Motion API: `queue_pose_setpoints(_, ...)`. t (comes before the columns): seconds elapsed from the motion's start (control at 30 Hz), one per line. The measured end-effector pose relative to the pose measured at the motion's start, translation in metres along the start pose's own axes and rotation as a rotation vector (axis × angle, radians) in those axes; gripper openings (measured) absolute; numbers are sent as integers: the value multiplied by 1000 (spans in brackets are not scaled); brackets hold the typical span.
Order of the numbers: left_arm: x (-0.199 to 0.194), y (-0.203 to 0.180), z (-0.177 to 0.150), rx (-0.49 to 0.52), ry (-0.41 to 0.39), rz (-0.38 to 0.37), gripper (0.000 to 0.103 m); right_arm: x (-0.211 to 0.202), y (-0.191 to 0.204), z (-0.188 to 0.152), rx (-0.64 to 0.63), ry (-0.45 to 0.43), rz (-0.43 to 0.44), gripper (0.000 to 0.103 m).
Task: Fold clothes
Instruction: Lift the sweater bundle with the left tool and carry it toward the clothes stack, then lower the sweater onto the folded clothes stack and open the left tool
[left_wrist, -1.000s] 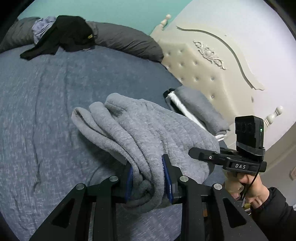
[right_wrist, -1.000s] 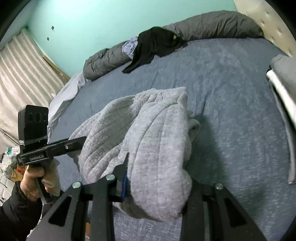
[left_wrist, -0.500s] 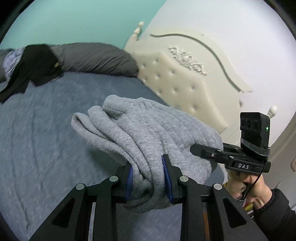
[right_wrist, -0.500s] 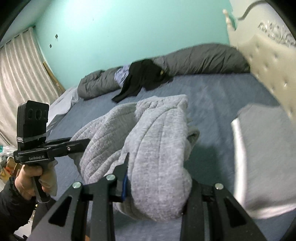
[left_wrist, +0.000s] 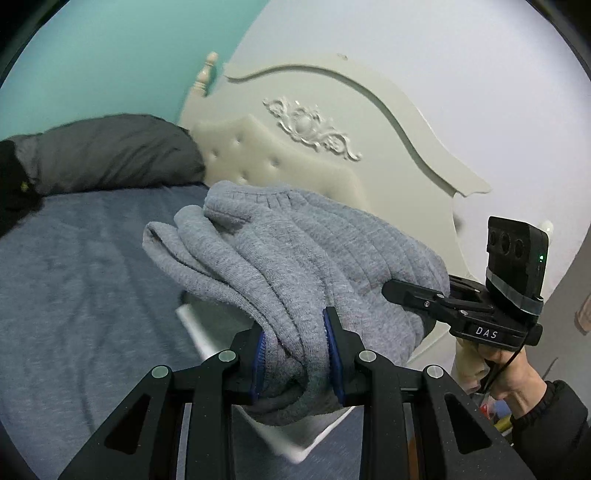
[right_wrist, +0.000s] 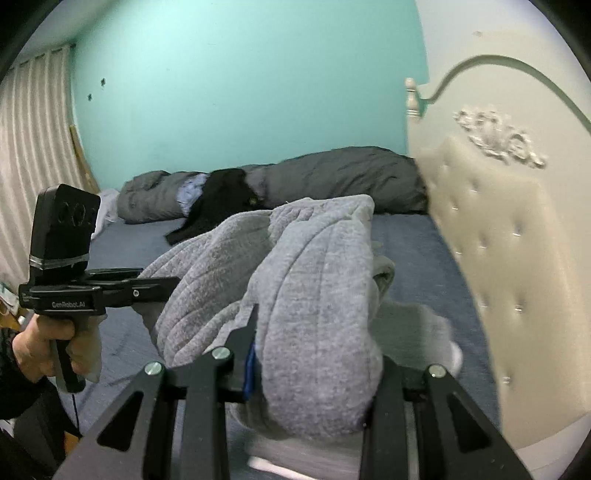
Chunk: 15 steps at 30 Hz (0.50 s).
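A folded grey knit sweater (left_wrist: 295, 251) hangs in the air between both grippers, above the blue bed. My left gripper (left_wrist: 295, 350) is shut on its near edge, blue pads pressing the bunched fabric. My right gripper (right_wrist: 314, 369) is shut on the other end (right_wrist: 314, 277); its right finger is hidden under the cloth. Each gripper shows in the other's view: the right gripper (left_wrist: 391, 290) at the right, the left gripper (right_wrist: 170, 284) at the left, each in a person's hand. A blurred pile of folded grey and white clothes (right_wrist: 417, 332) lies just under the sweater.
A cream tufted headboard (right_wrist: 498, 258) rises close on the right, also headboard (left_wrist: 295, 166) straight ahead. A dark grey rolled duvet (right_wrist: 351, 177) with a black garment (right_wrist: 221, 195) on it lies along the teal wall. The blue bedsheet (left_wrist: 74, 277) spreads to the left.
Both grippers have carried the sweater up and toward the headboard, over the folded pile. The grips on it are unchanged.
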<state>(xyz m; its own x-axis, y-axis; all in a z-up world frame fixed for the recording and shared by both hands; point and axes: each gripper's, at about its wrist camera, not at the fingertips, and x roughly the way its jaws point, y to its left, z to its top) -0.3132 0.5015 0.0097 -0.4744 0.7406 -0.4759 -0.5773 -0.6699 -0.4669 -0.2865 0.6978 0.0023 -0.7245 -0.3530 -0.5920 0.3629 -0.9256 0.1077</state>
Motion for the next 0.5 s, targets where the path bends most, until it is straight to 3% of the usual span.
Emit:
queue_pose_setpoints(0.17,66,-12,-30,-40,56,4,30,14,-50,-34,-3,53,-66,32)
queue_pose_setpoints(0.3,107,-6,-69,-99,144,15,30,44,-75,-77,19,158,-85,32)
queue_pose_setpoints(0.5,109,0,-89,-175,129,-17,31,44,-108,-111,173,142,-21,34)
